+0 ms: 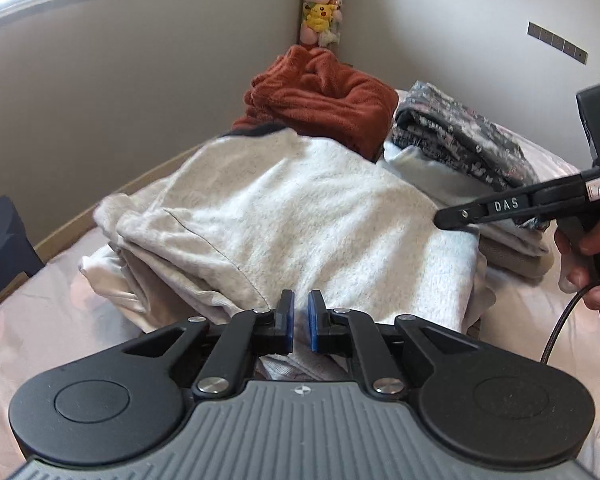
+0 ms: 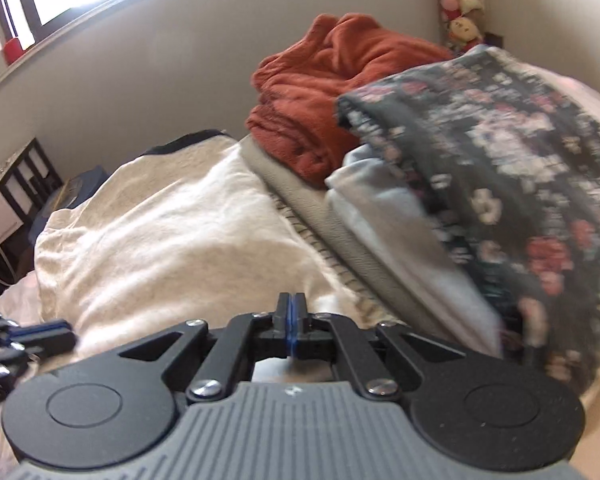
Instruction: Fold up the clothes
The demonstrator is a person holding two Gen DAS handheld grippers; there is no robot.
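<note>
A light grey sweatshirt lies folded on the bed, its sleeve folded over at the left; it also shows in the right wrist view. My left gripper hovers at its near edge, jaws slightly apart with nothing between them. My right gripper is shut and empty, low over the sweatshirt's right side. In the left wrist view the right gripper touches the sweatshirt's right edge. The left gripper shows at the left of the right wrist view.
A stack of folded clothes topped by a dark floral garment lies right of the sweatshirt. A rust-coloured fleece is heaped at the back by the wall. A dark stool stands left of the bed.
</note>
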